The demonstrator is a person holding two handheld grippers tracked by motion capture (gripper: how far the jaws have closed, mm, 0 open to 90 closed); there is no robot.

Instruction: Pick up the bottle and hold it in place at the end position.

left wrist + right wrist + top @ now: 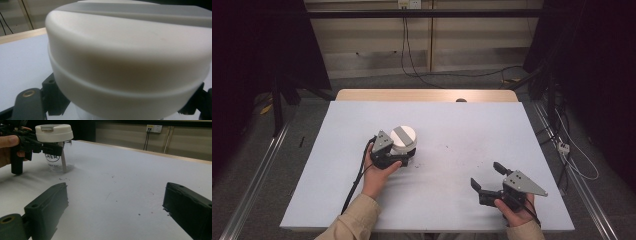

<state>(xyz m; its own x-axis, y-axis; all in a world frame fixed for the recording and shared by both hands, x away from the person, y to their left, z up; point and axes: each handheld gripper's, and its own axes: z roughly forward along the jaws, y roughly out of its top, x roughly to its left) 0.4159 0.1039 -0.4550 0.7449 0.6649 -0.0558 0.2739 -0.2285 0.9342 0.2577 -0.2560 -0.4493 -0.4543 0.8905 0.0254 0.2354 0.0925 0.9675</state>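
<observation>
A clear jar [57,162] with dark lettering and a white lid [403,136] with a grey strip stands left of the table's middle. My left gripper [404,153] is shut on the jar just under the lid, with a jaw on either side of the neck. In the left gripper view the lid [125,50] looms very close between the black jaws. The right gripper view has the left gripper [56,150] and the hand that holds it at the far left. Near the front right, my right gripper [486,174] rests open, nothing between its jaws [116,188].
A pale mat [452,125] covers the table, and a wooden strip [427,95] shows along its far edge. Faint dark specks [112,177] mark the mat's middle. Cables run over the floor behind and to the right of the table.
</observation>
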